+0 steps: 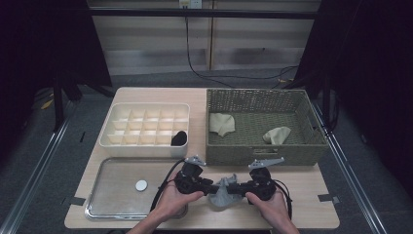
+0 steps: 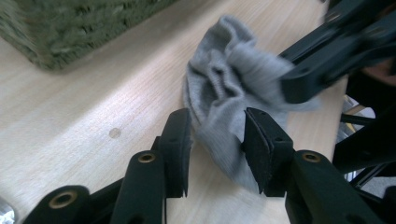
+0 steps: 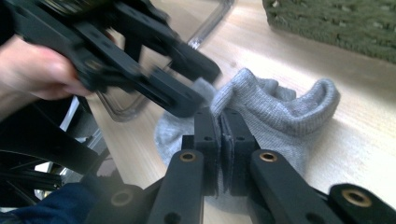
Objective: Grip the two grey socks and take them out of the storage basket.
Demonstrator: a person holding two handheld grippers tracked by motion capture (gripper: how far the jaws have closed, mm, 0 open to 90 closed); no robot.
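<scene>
Pinching grey sock [image 3: 280, 116], right hand-held gripper [image 3: 223, 122] closed; left hand-held gripper [image 2: 217, 128] agape astride it.

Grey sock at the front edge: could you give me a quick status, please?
Right gripper shut on the grey sock. Left gripper open, jaws astride the sock's edge. Sock bunched on the table, before the woven basket. Nothing in the way.

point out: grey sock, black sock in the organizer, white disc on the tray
grey sock [image 2: 224, 88], left gripper view, bunched ribbed cuff.
black sock [image 1: 179, 138], high view, middle of the bundle in the organizer's near right cell.
white disc [image 1: 141, 185], high view, centre of its top face.
</scene>
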